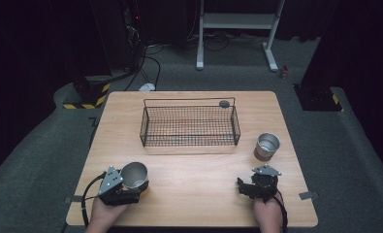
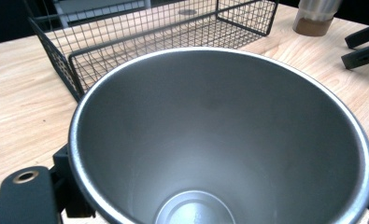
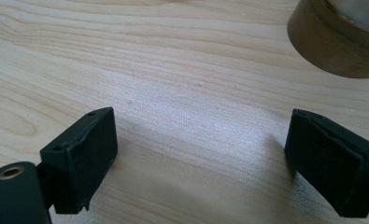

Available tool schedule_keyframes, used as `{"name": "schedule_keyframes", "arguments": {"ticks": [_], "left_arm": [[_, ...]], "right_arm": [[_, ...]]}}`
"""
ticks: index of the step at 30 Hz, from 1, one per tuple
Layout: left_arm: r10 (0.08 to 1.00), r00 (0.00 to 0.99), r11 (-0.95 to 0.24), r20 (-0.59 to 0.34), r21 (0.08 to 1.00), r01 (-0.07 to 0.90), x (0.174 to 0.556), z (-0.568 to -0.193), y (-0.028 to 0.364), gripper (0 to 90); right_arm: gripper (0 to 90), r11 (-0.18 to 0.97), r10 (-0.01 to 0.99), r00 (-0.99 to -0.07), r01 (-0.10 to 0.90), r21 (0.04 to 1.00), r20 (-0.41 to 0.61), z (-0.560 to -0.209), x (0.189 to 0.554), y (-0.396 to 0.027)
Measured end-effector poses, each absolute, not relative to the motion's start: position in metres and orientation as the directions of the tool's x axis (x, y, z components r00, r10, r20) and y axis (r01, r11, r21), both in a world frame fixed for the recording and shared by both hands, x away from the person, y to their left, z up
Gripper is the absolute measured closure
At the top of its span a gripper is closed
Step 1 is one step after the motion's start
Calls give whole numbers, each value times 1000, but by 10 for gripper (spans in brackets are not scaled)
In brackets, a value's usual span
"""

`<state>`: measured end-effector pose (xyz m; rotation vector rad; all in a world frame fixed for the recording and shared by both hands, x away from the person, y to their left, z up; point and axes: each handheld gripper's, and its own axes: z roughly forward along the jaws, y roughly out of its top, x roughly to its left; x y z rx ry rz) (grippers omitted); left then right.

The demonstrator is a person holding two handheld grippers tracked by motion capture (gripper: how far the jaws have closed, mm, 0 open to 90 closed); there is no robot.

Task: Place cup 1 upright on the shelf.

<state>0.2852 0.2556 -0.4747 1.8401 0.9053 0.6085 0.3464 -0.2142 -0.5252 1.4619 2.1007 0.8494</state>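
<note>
An empty steel cup (image 1: 134,174) is near the table's front left corner, and my left gripper (image 1: 131,187) is shut on it. In the left gripper view I look straight into this cup (image 2: 219,135), with black jaws showing at its left and right sides. A second steel cup (image 1: 266,146) with a brown base stands upright at the right. My right gripper (image 1: 246,183) rests near the front edge, just short of that cup. It stands open over bare wood (image 3: 201,154), with the cup's brown base (image 3: 341,42) off to the upper right.
A black wire basket (image 1: 235,127) stands empty across the middle of the wooden table (image 1: 194,194), beyond both grippers. A small dark round disc (image 1: 224,103) lies by its far right corner. Grey carpet surrounds the table, with cables and a white frame behind.
</note>
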Motion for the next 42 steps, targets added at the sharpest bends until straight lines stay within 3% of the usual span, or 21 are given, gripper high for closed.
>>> {"name": "schedule_keyframes", "arguments": {"ticks": [14, 29, 42], "left_arm": [[801, 598, -253, 29, 922, 293, 283, -467, 256, 139], [770, 637, -273, 4, 905, 325, 295, -465, 228, 139], [795, 607, -217, -28, 920, 327, 311, -455, 213, 139]], "right_arm": [[93, 252, 939, -343, 668, 700, -10, -525, 346, -214], [94, 252, 939, -344, 668, 700, -10, -525, 346, -214], [95, 277, 926, -379, 660, 698, -9, -525, 348, -218]]}}
